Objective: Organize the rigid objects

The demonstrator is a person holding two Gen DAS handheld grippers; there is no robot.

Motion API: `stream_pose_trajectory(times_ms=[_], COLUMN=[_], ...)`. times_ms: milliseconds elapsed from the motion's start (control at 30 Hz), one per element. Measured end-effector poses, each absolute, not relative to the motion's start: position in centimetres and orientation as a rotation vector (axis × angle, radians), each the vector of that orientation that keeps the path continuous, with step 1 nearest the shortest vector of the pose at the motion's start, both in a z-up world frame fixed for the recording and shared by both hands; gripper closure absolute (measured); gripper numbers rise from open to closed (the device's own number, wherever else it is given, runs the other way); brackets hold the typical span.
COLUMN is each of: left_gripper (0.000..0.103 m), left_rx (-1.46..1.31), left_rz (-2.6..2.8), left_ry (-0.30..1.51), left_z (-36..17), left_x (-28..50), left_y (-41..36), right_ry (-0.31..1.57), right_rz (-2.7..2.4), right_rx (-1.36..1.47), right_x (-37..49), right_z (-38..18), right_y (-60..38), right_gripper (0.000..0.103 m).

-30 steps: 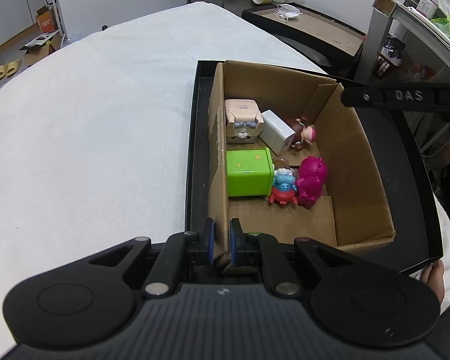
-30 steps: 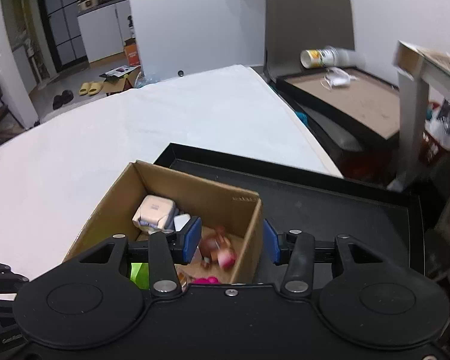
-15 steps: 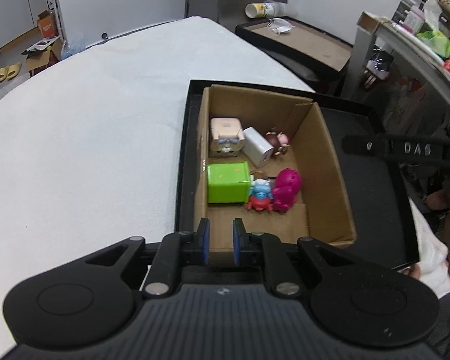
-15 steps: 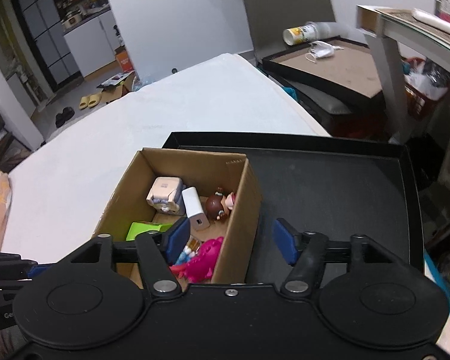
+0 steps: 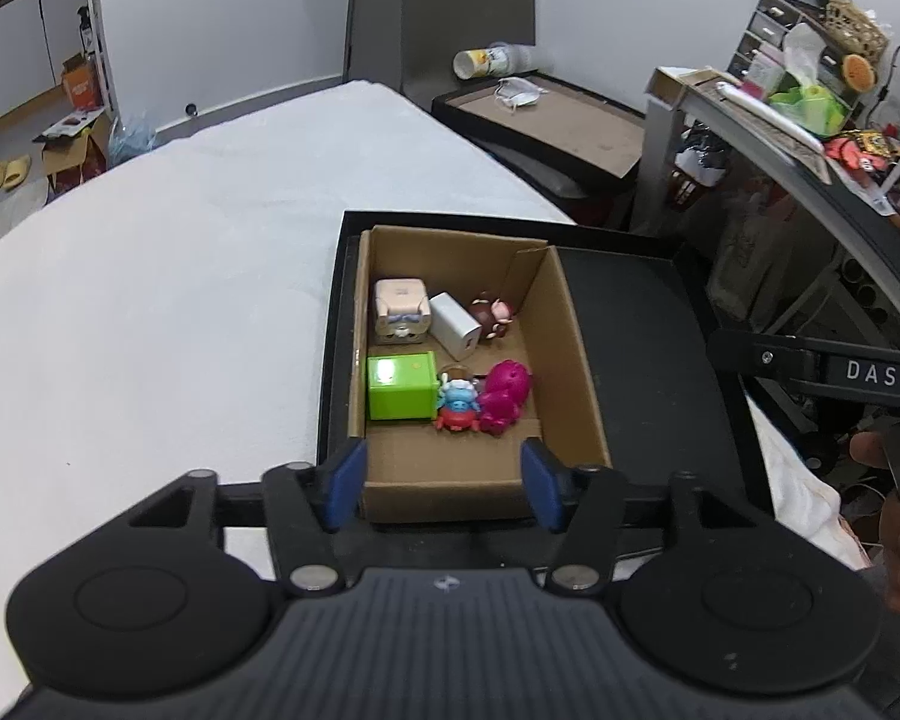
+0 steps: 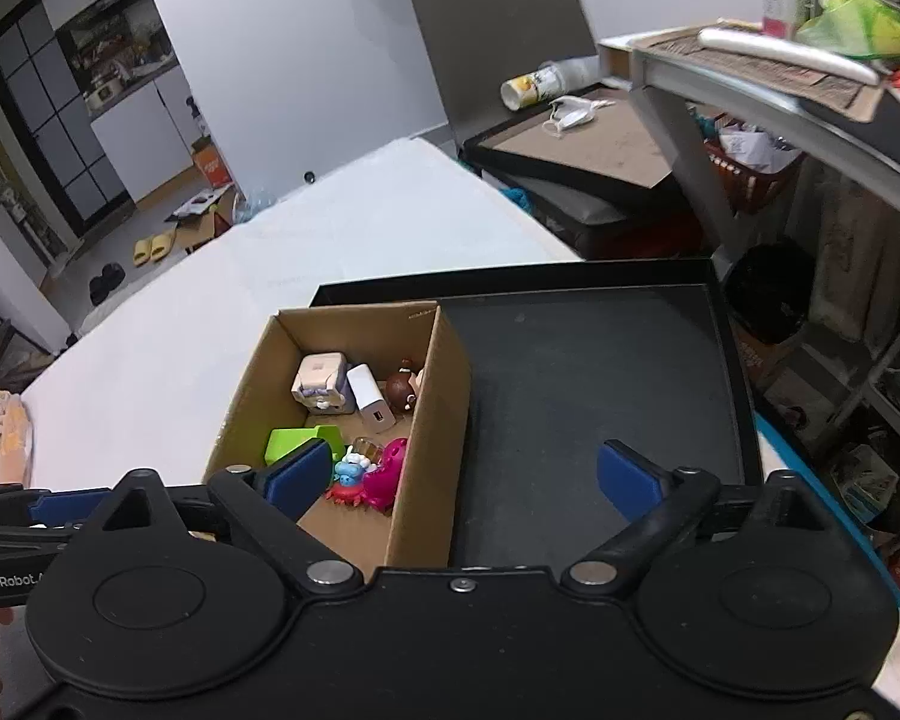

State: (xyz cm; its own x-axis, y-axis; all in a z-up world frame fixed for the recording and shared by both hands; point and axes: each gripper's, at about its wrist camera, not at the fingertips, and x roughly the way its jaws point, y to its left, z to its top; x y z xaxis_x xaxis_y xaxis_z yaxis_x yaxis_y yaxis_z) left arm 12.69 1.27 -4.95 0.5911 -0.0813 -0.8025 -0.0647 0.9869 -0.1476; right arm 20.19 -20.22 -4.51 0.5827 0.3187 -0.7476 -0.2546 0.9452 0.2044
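Six small toys (image 5: 450, 360) sit inside a cardboard box (image 5: 576, 384) on a black tray (image 5: 648, 324) atop the white bench (image 5: 162, 300). The left hand-held gripper (image 5: 443, 483) is opening above the box's near wall, holding nothing.

Right view: the right hand-held gripper (image 6: 462, 477) is opening wide, empty. Best lift both clear without nudging the box.

"DAS", "GenRobot" on hand-held grippers (image 5: 867, 373)

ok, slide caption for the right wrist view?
Right gripper opening, nothing held, above cardboard box of toys in black tray.
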Motion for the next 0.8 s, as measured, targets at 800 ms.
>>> stream_pose_trajectory(times_ms=[800], left_gripper=[0.013], left_rx=[-0.097], left_rz=[-0.024], left_ry=[0.783], left_z=[1.4], left_x=[4.0], left_y=[-1.5], right_ry=[0.802], right_rz=[0.265], right_rx=[0.111], right_x=[10.8], right_z=[1.8], right_y=[-23.2], right_gripper=[0.0])
